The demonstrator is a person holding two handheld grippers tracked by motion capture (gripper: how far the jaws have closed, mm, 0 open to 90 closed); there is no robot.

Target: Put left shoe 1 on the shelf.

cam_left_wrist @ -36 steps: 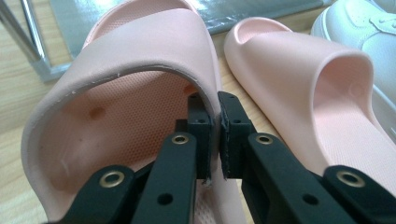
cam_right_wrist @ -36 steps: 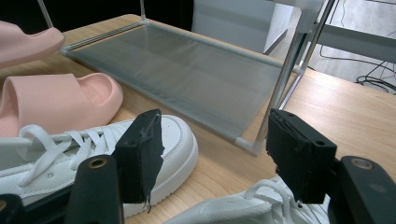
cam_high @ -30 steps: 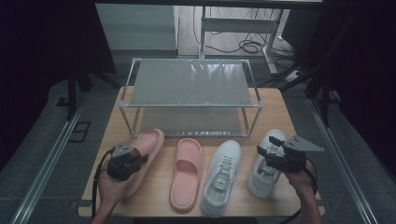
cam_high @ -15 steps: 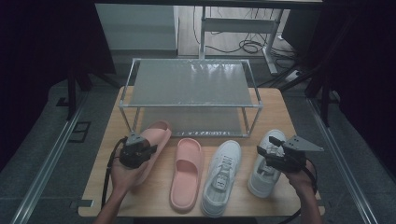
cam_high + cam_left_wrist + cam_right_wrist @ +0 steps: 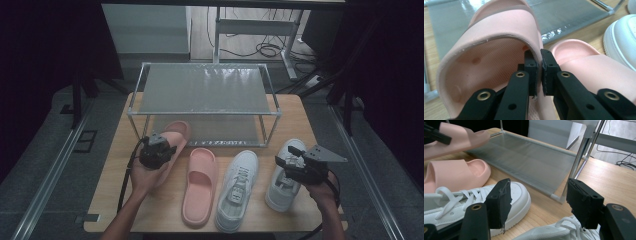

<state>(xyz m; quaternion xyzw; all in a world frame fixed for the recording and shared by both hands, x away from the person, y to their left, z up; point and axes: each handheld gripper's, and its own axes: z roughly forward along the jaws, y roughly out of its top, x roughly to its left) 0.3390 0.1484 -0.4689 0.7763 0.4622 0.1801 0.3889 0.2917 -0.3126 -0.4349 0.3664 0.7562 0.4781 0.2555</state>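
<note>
While the left gripper (image 5: pixel 537 62) stays clamped on the side wall of the pink slipper's (image 5: pixel 499 45) strap, jaws nearly together with only the thin rubber between them, the shoe has travelled since a second ago: it lay flat near the counter's (image 5: pixel 300 112) left front, and now its toe is raised and pushed up to the lower shelf (image 5: pixel 220 131) of the metal shoe rack (image 5: pixel 207 90). That reads as the placing stroke, roughly halfway; sliding the toe in under the top shelf comes next. Its mate, the second pink slipper (image 5: pixel 200 185), lies flat beside it, next to a white sneaker (image 5: pixel 237 190). Farther right, the right gripper (image 5: pixel 292 165) has not shifted and hovers wide open over the other white sneaker (image 5: pixel 281 192), holding nothing.
</note>
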